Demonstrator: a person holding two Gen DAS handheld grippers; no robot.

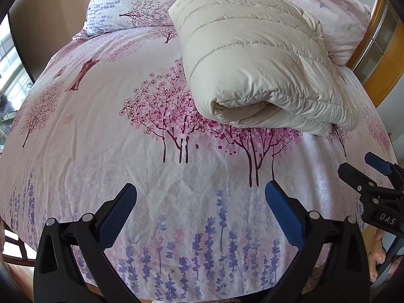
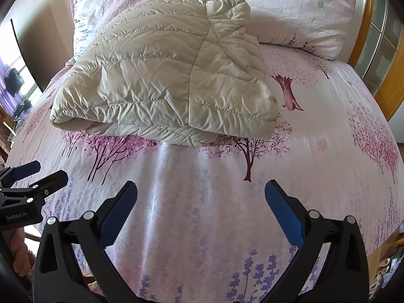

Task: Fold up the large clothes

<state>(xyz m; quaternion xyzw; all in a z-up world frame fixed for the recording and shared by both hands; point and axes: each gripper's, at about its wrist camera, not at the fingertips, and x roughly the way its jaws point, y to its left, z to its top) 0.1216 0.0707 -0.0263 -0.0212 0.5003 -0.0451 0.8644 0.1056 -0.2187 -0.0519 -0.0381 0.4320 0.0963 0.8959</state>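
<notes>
Folded cream jacket (image 1: pixel 255 70) sits on the bed (image 1: pixel 101 126), just in front of the pillows (image 2: pixel 290 7). Left gripper (image 1: pixel 200 199) and right gripper (image 2: pixel 201 197) both gape wide, empty, hovering short of the jacket.

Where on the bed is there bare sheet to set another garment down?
Bare sheet runs between the folded cream jacket and the near edge, ahead of both open grippers, left gripper and right gripper, and right of the jacket. It is crowded at the head, where the jacket meets the pillows.
</notes>
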